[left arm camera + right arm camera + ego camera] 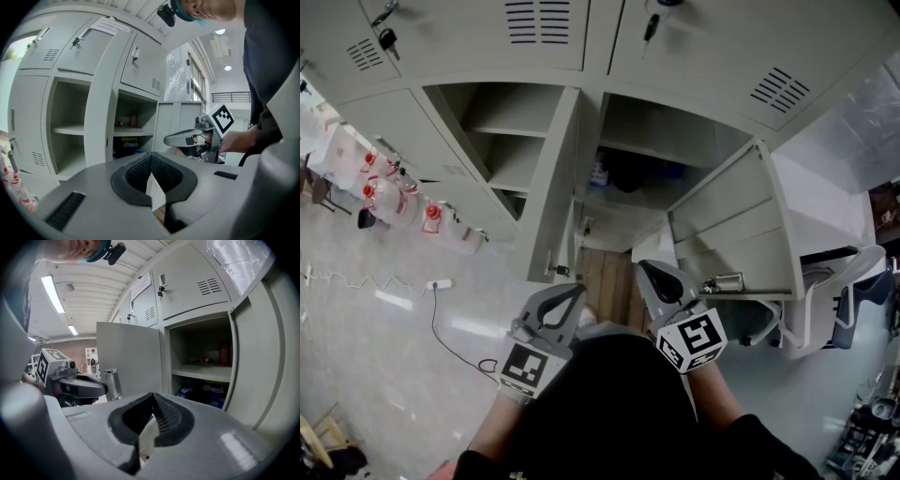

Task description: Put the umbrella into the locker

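Left gripper (151, 157) & right gripper (152, 397): fingers clenched, empty, near open locker (680, 131). Umbrella not confirmed in any view; poss. dark shape (628, 175) inside locker. Stowing prob. done; door (736, 225) not yet shut.

Colour reference:

- The left hand-held gripper (574, 291) and the right hand-held gripper (647, 270) have light grey bodies.
- The pads (136, 171) are black with a fine ribbed pattern.
- Each marker cube (694, 339) has black squares on white.
- The lockers (469, 37) ahead of both hand-held grippers are pale grey-beige, with dark slotted vents on the upper doors.
- The packaging (206, 392) in the compartment ahead of the right hand-held gripper is blue.
- The planks (605, 277) under the gripper tips are brown wood.
- The floor (384, 356) left of the left hand-held gripper is pale speckled grey.
- The bottles (394, 197) farther left are clear with red caps.
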